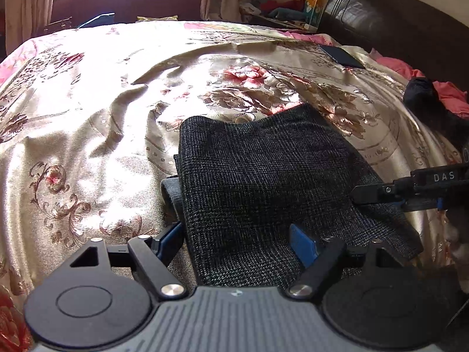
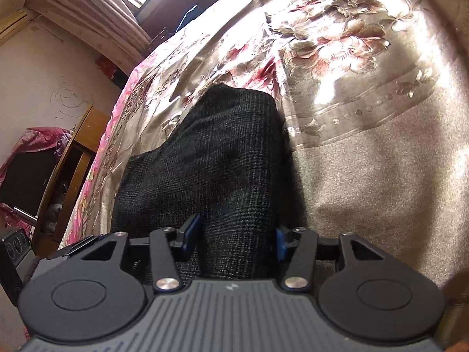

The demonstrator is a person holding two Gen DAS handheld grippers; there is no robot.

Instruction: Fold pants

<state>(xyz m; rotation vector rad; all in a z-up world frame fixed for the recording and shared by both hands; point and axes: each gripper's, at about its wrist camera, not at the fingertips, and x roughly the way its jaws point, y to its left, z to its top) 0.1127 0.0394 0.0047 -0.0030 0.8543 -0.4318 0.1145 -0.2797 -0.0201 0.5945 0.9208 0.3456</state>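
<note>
pants (image 1: 263, 176) lie folded on bed (image 1: 88, 117), long axis away from you | left hand-held gripper (image 1: 237, 243) — spread wide astride near edge | right hand-held gripper (image 2: 234, 234) — spread at side edge, equally near

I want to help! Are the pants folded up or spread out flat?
Folded. The pants form a compact bundle on the bedspread, with a layer's edge showing underneath.
</note>
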